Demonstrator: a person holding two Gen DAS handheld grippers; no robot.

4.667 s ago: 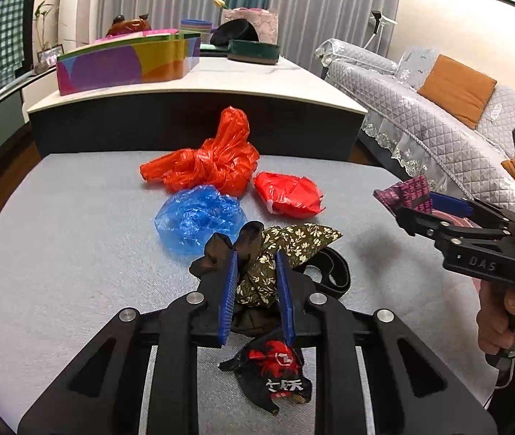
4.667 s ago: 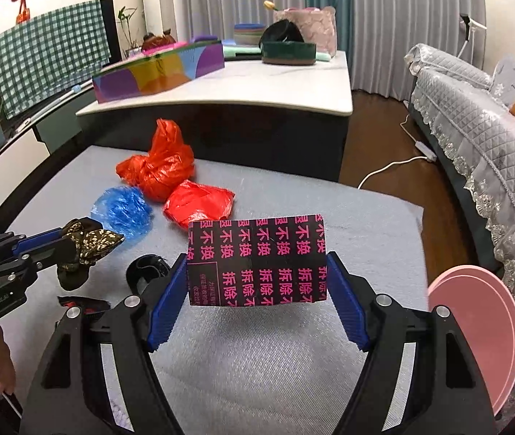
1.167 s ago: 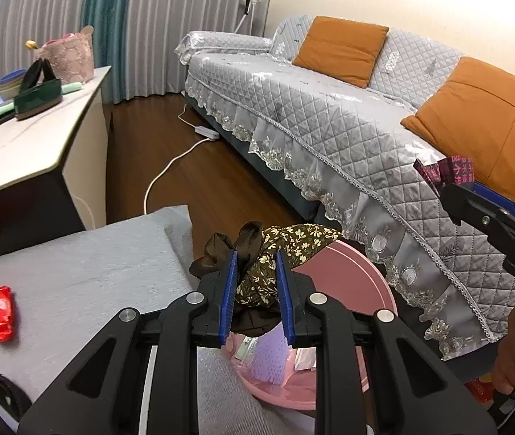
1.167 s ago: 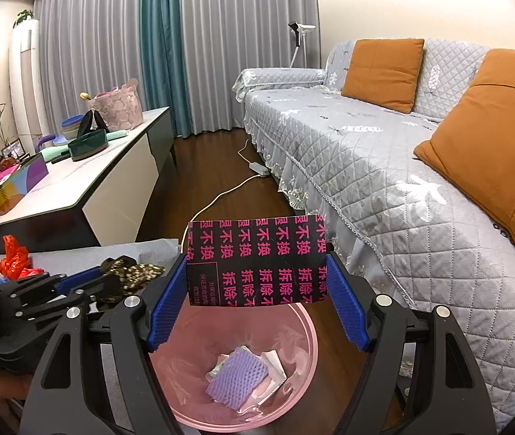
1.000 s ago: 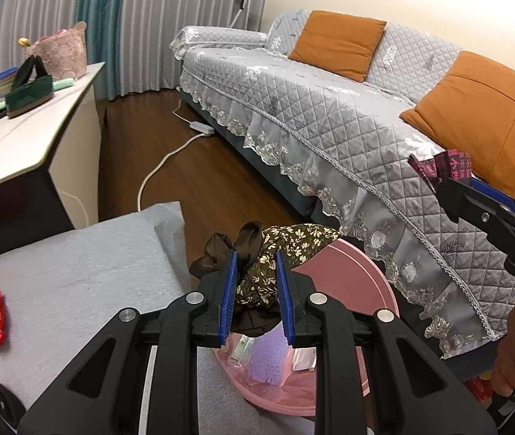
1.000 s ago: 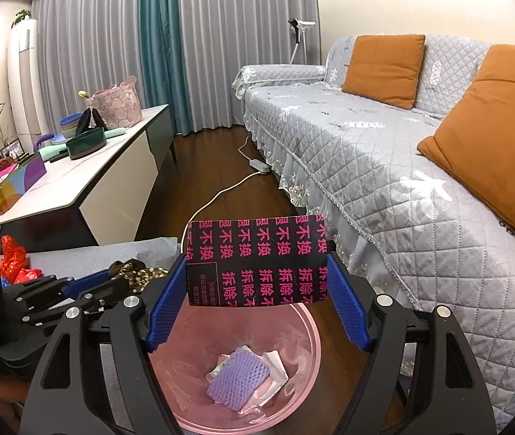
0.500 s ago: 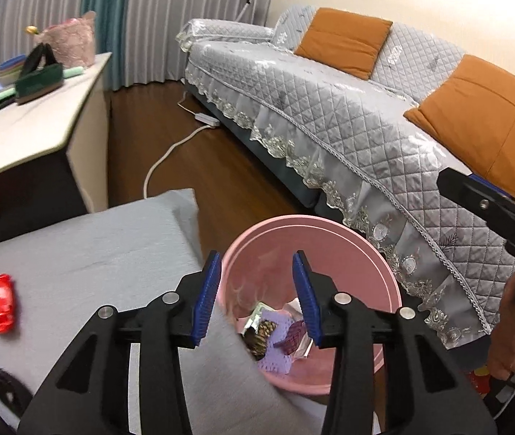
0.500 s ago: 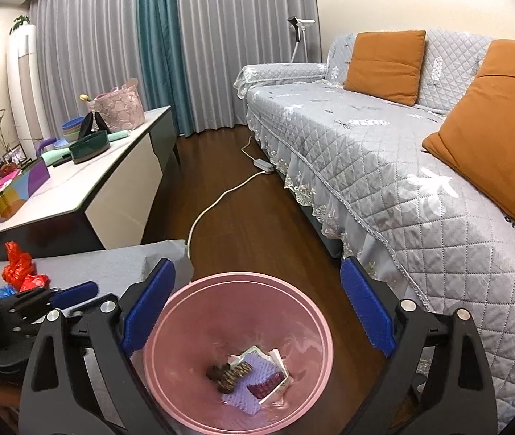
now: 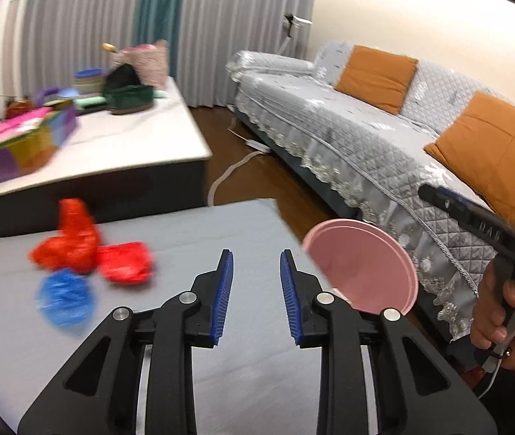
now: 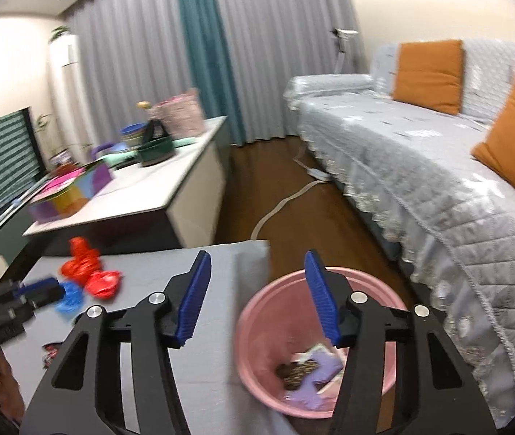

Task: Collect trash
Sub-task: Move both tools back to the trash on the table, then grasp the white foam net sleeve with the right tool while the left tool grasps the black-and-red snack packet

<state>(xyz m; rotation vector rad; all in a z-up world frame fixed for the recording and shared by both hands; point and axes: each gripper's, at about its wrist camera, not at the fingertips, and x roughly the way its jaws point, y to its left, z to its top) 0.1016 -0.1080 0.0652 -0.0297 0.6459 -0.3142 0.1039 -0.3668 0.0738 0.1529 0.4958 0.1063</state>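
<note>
My left gripper (image 9: pixel 256 297) is open and empty above the grey table (image 9: pixel 192 232). My right gripper (image 10: pixel 257 297) is open and empty above the pink bin (image 10: pixel 257 330) beside the table's right edge. The bin holds several wrappers, among them a patterned dark one (image 10: pixel 299 373) and a purple one (image 10: pixel 312 388). A large red bag (image 9: pixel 69 243), a small red bag (image 9: pixel 123 261) and a blue bag (image 9: pixel 63 299) lie on the table's left part. The bin also shows in the left wrist view (image 9: pixel 362 268).
A grey quilted sofa (image 10: pixel 439 166) with orange cushions stands right of the bin. A white low cabinet (image 9: pixel 94 152) with boxes and bowls stands behind the table. A cable (image 10: pixel 275 210) runs across the wooden floor. A small dark wrapper (image 10: pixel 50 353) lies near the table's left edge.
Both grippers opened and dropped their wrappers into the bin. The left gripper then swung left, back over the table toward the bags; the right gripper pulled back a little.
</note>
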